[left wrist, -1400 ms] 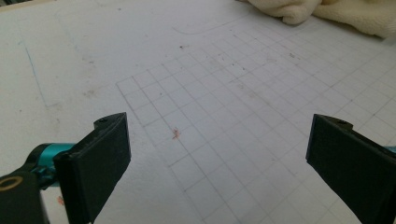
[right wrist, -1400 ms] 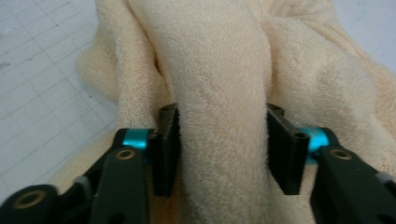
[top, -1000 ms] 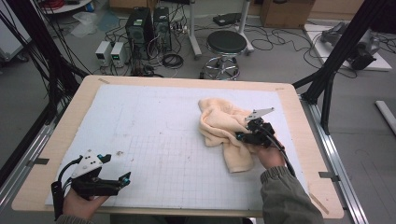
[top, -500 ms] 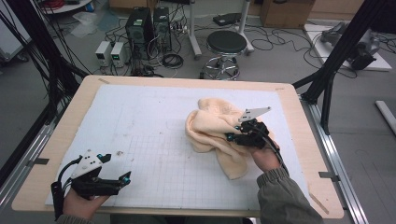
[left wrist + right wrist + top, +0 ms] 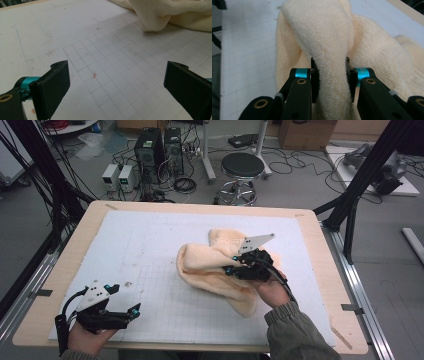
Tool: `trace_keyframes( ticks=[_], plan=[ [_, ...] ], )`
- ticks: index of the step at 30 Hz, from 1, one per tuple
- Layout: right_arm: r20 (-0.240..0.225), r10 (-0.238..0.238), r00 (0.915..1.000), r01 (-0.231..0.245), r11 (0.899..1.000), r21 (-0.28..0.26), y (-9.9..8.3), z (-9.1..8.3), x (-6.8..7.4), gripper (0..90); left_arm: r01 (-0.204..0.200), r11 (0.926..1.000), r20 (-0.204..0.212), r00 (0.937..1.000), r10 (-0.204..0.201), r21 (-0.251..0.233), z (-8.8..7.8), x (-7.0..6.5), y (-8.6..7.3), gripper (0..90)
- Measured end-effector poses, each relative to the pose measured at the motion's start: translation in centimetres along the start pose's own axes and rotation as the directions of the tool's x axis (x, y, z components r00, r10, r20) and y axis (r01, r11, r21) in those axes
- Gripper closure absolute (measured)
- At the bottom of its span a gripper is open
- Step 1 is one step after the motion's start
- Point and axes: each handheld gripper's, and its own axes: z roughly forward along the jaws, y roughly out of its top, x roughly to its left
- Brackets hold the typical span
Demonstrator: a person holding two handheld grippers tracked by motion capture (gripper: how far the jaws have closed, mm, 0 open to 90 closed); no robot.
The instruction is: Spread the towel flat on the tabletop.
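Risk: the towel (image 5: 215, 270) is pinched by one thick fold only — it could slip free if the trailing bulk drags on the mat (image 5: 150, 245). It lies bunched right of centre. Right gripper (image 5: 330, 80) clamped on it, hand raised, pointing left. Left gripper (image 5: 117, 82) rests near the front-left corner, jaws apart, nothing between them.
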Motion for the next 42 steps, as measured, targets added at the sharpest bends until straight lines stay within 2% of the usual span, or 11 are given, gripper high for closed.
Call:
trace_keyframes(
  ticks=[6, 9, 11, 14, 16, 23, 28, 32, 35, 40, 42],
  plan=[
    [-0.073, -0.038, 0.9966, 0.035, 0.998, -0.044, 1.6, 0.6, 1.5, 74.4, -0.004, 1.0, 0.005, 1.0, 0.004, -0.004, 0.0, -0.1, 0.1, 7.5],
    [-0.068, -0.055, 0.9961, 0.055, 0.998, -0.01, 1.3, 1.4, 1.6, 74.2, -0.004, 1.0, 0.011, 0.9999, 0.004, -0.002, 0.0, -0.1, 0.1, 7.5],
    [-0.083, -0.014, 0.9965, 0.017, 0.999, 0.044, -0.1, 2.8, 1.0, 73.1, -0.004, 1.0, 0.016, 0.9999, 0.004, -0.007, 0.0, -0.1, 0.2, 8.0],
    [-0.076, 0.022, 0.9969, -0.018, 0.998, 0.063, -1.3, 3.4, 0.5, 70.7, -0.007, 0.9999, 0.021, 0.9997, 0.007, -0.011, 0.1, -0.2, 0.3, 8.1],
    [-0.081, 0.059, 0.995, -0.052, 0.995, 0.083, -1.8, 3.6, 0.1, 63.7, -0.005, 0.9999, 0.03, 0.9995, 0.005, -0.016, 0.3, -0.2, 0.5, 8.2],
    [-0.014, 0.053, 0.9985, -0.053, 0.998, -0.016, -1.7, 0.9, 0.5, 47.1, -0.03, 0.9993, 0.068, 0.9972, 0.032, -0.022, 1.5, -0.6, 1.7, 11.8],
    [0.025, 0.037, 0.999, -0.034, 0.996, -0.082, -2.3, -1.6, 1.5, 46.6, -0.05, 0.9987, 0.108, 0.9929, 0.05, -0.009, 3.4, -1.0, 2.6, 13.9],
    [0.04, 0.024, 0.9989, -0.02, 0.996, -0.084, -3.4, -2.5, 2.2, 48.2, -0.057, 0.9982, 0.143, 0.9883, 0.055, 0.016, 5.5, -1.1, 3.4, 19.7],
    [0.037, 0.031, 0.9988, -0.029, 0.997, -0.067, -4.5, -2.2, 2.2, 48.4, -0.052, 0.9979, 0.173, 0.9839, 0.044, 0.04, 7.3, -1.1, 4.1, 25.0],
    [0.031, 0.055, 0.998, -0.055, 0.998, -0.016, -6.0, -0.6, 1.9, 48.7, -0.076, 0.9934, 0.185, 0.9809, 0.059, 0.086, 10.3, -0.9, 4.9, 35.6],
    [0.031, 0.06, 0.9977, -0.06, 0.998, 0.0, -6.3, 0.1, 1.6, 50.1, -0.057, 0.9933, 0.208, 0.9774, 0.036, 0.1, 11.4, -0.9, 5.1, 38.8]
  ],
)
